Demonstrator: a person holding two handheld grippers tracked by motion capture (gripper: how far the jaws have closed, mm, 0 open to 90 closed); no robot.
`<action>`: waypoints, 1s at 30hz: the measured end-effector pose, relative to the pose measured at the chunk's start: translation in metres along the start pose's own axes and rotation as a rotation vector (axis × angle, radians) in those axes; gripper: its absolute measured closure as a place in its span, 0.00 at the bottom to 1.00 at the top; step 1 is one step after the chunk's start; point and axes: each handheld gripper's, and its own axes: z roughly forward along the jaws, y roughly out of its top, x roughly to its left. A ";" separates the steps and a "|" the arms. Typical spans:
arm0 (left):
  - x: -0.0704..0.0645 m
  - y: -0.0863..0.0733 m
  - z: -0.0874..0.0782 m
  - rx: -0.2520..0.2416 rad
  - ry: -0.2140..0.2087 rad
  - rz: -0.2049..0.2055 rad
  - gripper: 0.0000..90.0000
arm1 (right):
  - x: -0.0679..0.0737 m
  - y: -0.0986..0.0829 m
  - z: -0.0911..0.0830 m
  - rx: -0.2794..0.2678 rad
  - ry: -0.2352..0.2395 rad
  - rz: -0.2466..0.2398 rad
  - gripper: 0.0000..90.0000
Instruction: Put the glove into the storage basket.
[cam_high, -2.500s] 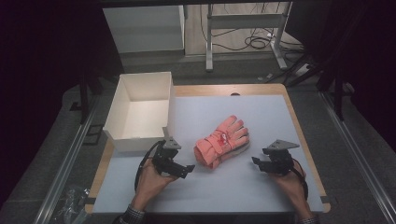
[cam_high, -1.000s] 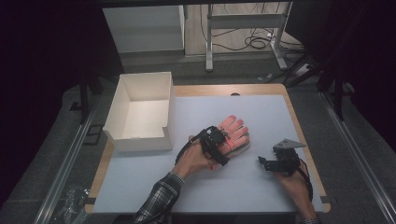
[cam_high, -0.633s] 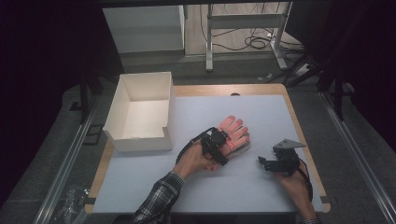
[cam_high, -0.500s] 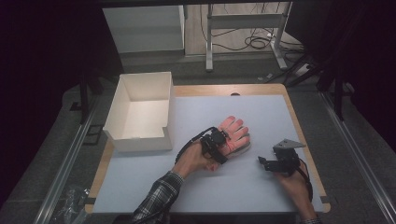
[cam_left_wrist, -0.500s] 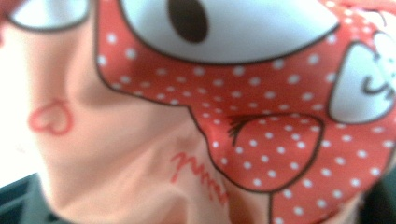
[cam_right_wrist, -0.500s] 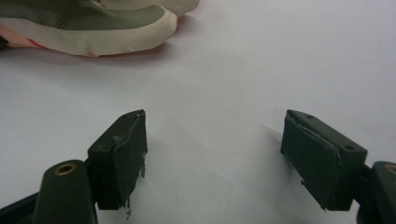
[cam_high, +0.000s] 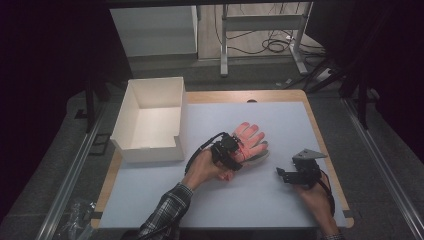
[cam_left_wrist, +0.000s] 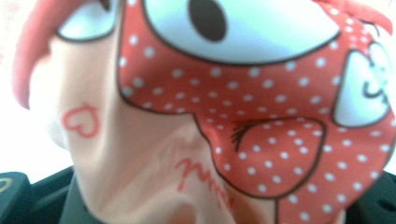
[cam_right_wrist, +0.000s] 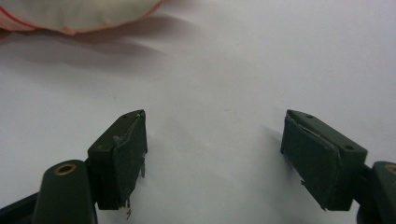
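Observation:
A pink-and-red polka-dot glove (cam_high: 253, 139) lies flat near the middle of the white table mat (cam_high: 270, 210), fingers pointing away. My left gripper (cam_high: 235, 157) is pressed down on its cuff end. In the left gripper view the glove fabric (cam_left_wrist: 233, 116) bulges up close between the jaws. Their black bases stand wide apart at the bottom corners and their tips are hidden under the cloth. My right gripper (cam_high: 280, 175) rests low on the mat to the glove's right, open and holding nothing (cam_right_wrist: 215, 154). The glove's edge (cam_right_wrist: 79, 14) shows ahead of it.
An open white cardboard box (cam_high: 125, 112) stands at the mat's left back, a little left of the glove. The wooden table edge (cam_high: 327, 150) runs along the right. Beyond the table are a white cabinet (cam_high: 155, 30) and cables on the floor.
Since 2.5 s ago my left gripper moved right from the bare mat onto the glove's cuff, and has stayed there for the last second. The right gripper has barely moved.

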 end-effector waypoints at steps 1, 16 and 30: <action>0.000 0.000 -0.002 -0.003 0.007 -0.004 0.46 | 0.000 0.000 0.000 0.000 0.000 0.001 0.25; 0.006 0.018 -0.048 -0.021 0.085 -0.024 0.44 | 0.000 0.000 0.000 -0.001 -0.001 0.000 0.25; 0.030 0.029 -0.104 -0.070 0.151 -0.119 0.44 | 0.000 0.000 0.000 0.000 0.000 0.001 0.25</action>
